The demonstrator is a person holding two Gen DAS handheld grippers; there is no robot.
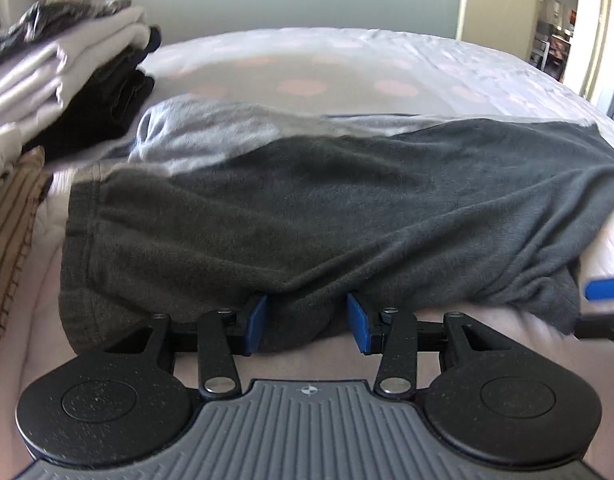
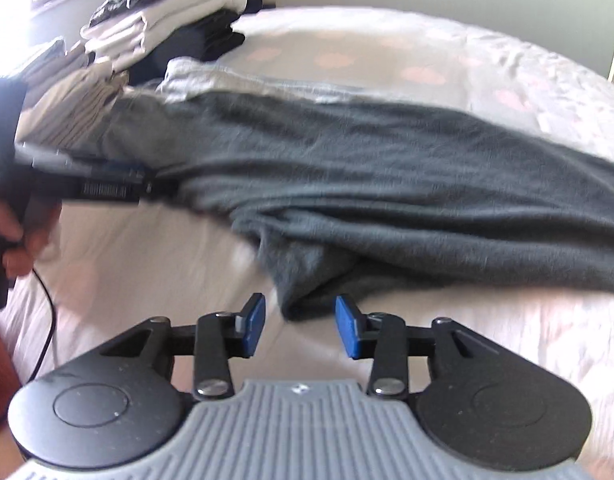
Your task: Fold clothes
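Note:
A dark grey garment (image 1: 327, 208) lies spread across the bed, with a light grey part (image 1: 203, 136) behind it. My left gripper (image 1: 307, 322) is open, its blue pads on either side of a bunched fold of the near hem. In the right wrist view the same garment (image 2: 387, 184) stretches across the bed. My right gripper (image 2: 299, 326) is open, with a hanging corner of the garment (image 2: 303, 296) just ahead of its pads. The left gripper (image 2: 107, 188) shows there at the garment's left edge.
A stack of folded white and black clothes (image 1: 67, 80) stands at the back left, with a striped piece (image 1: 11, 232) in front of it. The bedsheet (image 1: 307, 68) is pale with pink spots. A door (image 1: 495, 0) stands open at the back right.

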